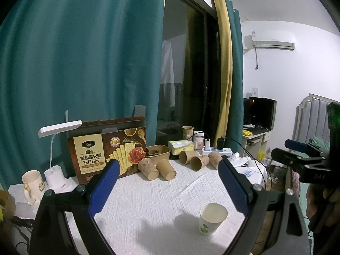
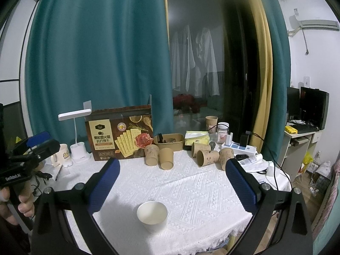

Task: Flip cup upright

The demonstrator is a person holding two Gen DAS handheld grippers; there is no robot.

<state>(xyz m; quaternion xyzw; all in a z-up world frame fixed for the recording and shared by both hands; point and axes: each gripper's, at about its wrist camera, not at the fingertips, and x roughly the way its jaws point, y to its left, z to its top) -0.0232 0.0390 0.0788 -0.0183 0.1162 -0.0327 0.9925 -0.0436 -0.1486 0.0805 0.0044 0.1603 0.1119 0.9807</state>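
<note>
The white cup (image 2: 152,216) stands mouth-up on the table (image 2: 191,191), apparently finished, so both the left gripper (image 1: 167,187) and right gripper (image 2: 173,186) hover behind it, jaws spread and empty.

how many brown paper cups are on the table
6. Two lie in front of the cracker box. Three lie right of the tub. One stands upright behind. More may be hidden.

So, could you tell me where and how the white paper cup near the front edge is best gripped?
Grip the white paper cup across its side wall just below the rim, coming in level from the front. It stands upright with its mouth open upward and bare cloth around it.
</note>
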